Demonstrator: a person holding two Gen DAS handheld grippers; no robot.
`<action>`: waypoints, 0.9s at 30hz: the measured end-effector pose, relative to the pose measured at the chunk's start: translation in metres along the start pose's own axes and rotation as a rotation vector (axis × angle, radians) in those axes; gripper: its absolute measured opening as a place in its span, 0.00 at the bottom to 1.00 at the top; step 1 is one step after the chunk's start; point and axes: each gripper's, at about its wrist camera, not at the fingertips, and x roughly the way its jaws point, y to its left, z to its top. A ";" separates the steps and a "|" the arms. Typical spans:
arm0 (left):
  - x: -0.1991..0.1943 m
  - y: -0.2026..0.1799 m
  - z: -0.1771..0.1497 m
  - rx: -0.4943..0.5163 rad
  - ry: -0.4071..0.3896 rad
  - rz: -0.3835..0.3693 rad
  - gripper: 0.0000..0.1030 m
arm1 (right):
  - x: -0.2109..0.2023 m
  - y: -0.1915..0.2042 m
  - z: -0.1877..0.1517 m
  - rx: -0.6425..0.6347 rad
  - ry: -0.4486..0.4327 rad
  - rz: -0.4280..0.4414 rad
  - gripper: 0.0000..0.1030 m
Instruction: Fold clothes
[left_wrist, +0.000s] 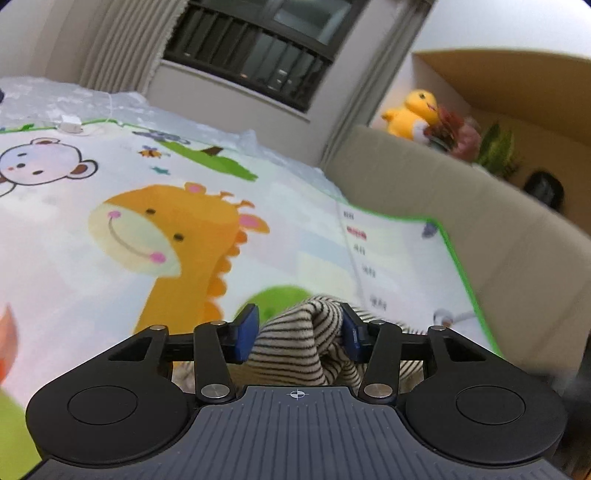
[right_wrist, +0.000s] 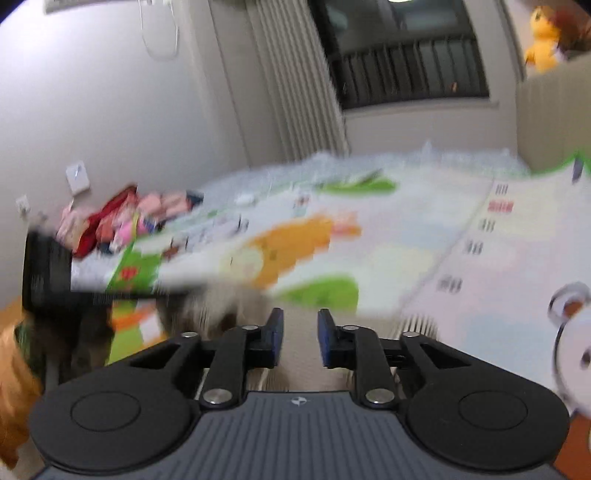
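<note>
The left hand-held gripper (left_wrist: 298, 325) is clamped on a bunched fold of the striped garment (left_wrist: 310, 343), which lies low over the cartoon play mat (left_wrist: 155, 229) near its green-edged corner. The right hand-held gripper (right_wrist: 300, 338) has its jaws apart over pale cloth; that view is blurred. A beige padded wall (left_wrist: 461, 221) borders the mat, with a yellow plush toy (left_wrist: 413, 112) on top. Bright clutter (right_wrist: 122, 221) lies at the mat's far left edge, beneath a dark barred window (right_wrist: 402, 55).
</note>
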 end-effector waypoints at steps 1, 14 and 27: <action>-0.001 0.000 -0.004 0.021 0.020 0.005 0.50 | 0.002 -0.001 0.004 -0.005 -0.006 -0.006 0.27; -0.046 0.026 -0.015 -0.011 0.140 0.048 0.75 | 0.026 -0.037 -0.041 0.030 0.087 -0.169 0.26; 0.019 0.031 -0.013 -0.285 0.290 -0.025 0.87 | 0.049 -0.064 -0.038 0.143 0.139 -0.188 0.50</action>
